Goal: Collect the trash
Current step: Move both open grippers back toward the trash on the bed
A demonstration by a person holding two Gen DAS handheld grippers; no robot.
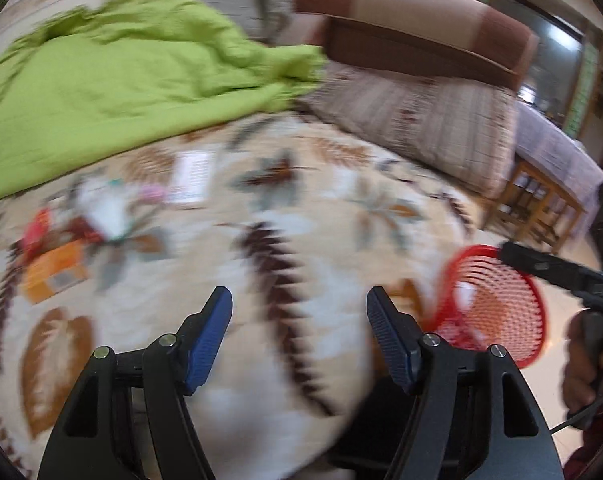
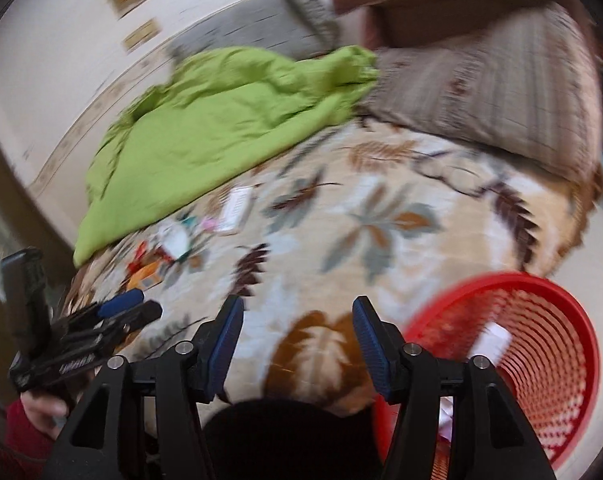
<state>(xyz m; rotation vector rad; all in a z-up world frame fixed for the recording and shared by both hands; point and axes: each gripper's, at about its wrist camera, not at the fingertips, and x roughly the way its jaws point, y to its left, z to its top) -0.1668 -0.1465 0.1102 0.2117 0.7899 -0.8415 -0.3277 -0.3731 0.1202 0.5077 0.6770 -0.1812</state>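
Your left gripper [image 1: 299, 300] and right gripper [image 2: 298, 310] hung wide, empty. Red basket [image 2: 541, 300] tilted, mouth toward you; blurred trash pile [image 2: 161, 256] lay on bed [image 2: 381, 280].

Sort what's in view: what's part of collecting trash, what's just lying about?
Job:
- scattered wrappers and paper scraps
- orange packet
- white printed slip
- red basket, some paper already inside
- left gripper and right gripper, both open, empty

Lying about:
- green blanket
- striped pillow
- leaf-print bedsheet

Empty right gripper [image 2: 298, 326], fingers spread, above a leaf-print bedspread [image 2: 381, 216] beside a red basket [image 2: 541, 344] and scattered trash [image 2: 169, 252].
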